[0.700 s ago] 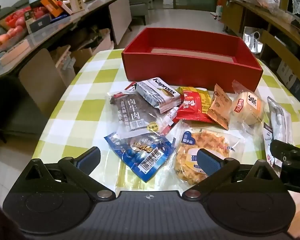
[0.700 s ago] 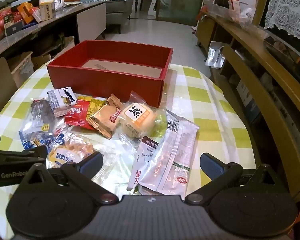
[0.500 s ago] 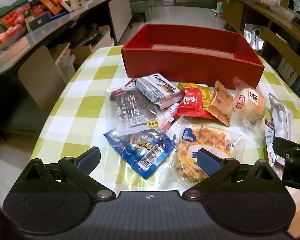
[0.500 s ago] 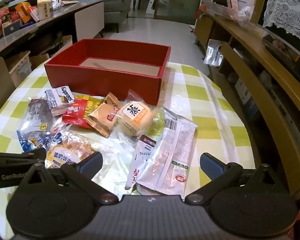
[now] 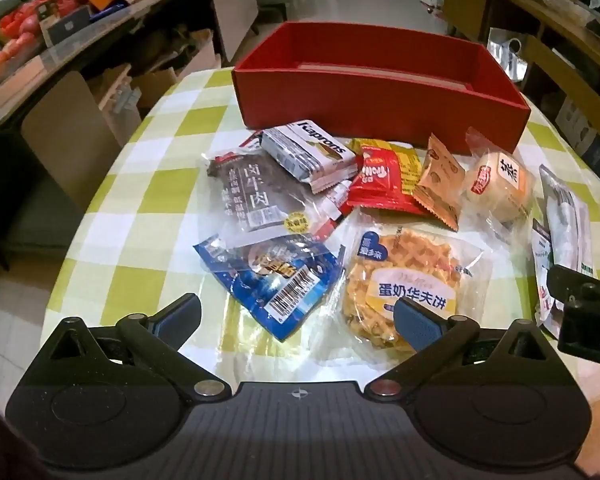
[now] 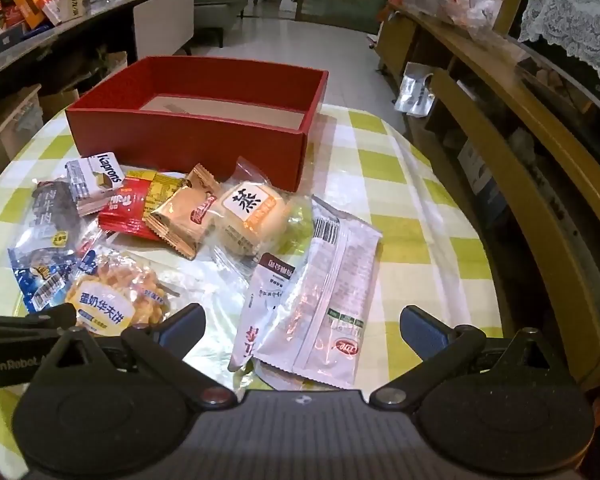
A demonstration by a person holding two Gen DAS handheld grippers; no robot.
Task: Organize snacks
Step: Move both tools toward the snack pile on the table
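Left wrist: left gripper (image 5: pixel 296 316) tilted down, jaws wide, empty | right gripper (image 6: pixel 302 326) likewise above snacks (image 6: pixel 324 300)

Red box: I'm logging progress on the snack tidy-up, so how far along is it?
Nothing looks done: the red box shows only its bare cardboard floor. Nothing is in hand; the left gripper and right gripper hover open. Left: every packet, from the Kaprons pack to the waffle bag, lies on the checked tablecloth.

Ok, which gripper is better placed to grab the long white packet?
Right. The right gripper is open directly over the long white packet; the left gripper, also open, hangs above the blue packet.
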